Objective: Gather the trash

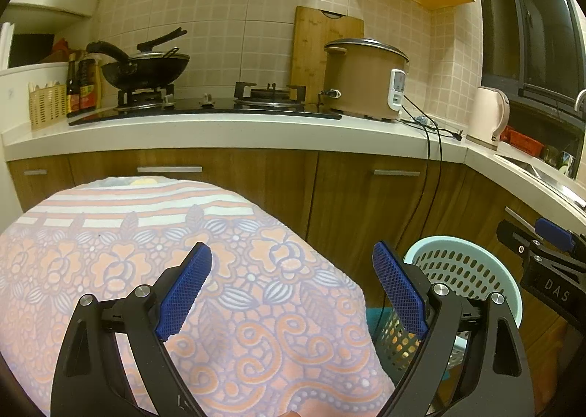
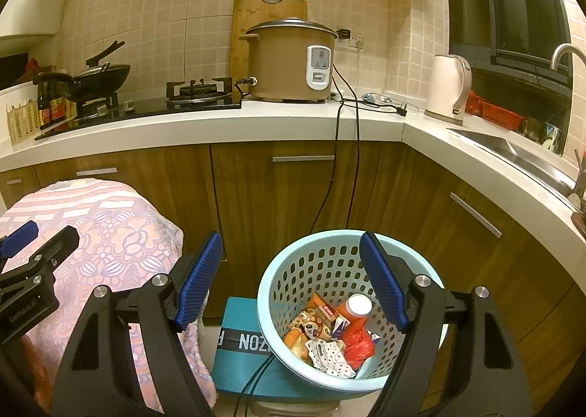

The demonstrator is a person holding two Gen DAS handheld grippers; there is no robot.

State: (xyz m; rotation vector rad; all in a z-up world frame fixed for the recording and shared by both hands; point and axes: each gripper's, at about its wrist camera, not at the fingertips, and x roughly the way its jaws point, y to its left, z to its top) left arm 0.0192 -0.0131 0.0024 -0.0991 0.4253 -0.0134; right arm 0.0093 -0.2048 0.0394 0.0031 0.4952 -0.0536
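A light blue perforated basket (image 2: pixel 293 278) stands on the floor by the cabinets. It holds trash: snack wrappers (image 2: pixel 315 325), an orange bottle with a white cap (image 2: pixel 357 311) and a red bag (image 2: pixel 357 345). My right gripper (image 2: pixel 291 279) is open and empty, hovering above the basket's near left rim. My left gripper (image 1: pixel 293 289) is open and empty over a table covered by a pink floral cloth (image 1: pixel 146 263). The basket also shows in the left wrist view (image 1: pixel 465 270), at the right.
A blue box (image 2: pixel 241 343) lies under the basket with black cords across it. The white counter (image 2: pixel 219 124) carries a brown rice cooker (image 2: pixel 289 62), gas hob, wok (image 2: pixel 99 78), kettle (image 2: pixel 448 87) and sink (image 2: pixel 512 153). Wooden cabinet doors (image 2: pixel 274 197) stand behind.
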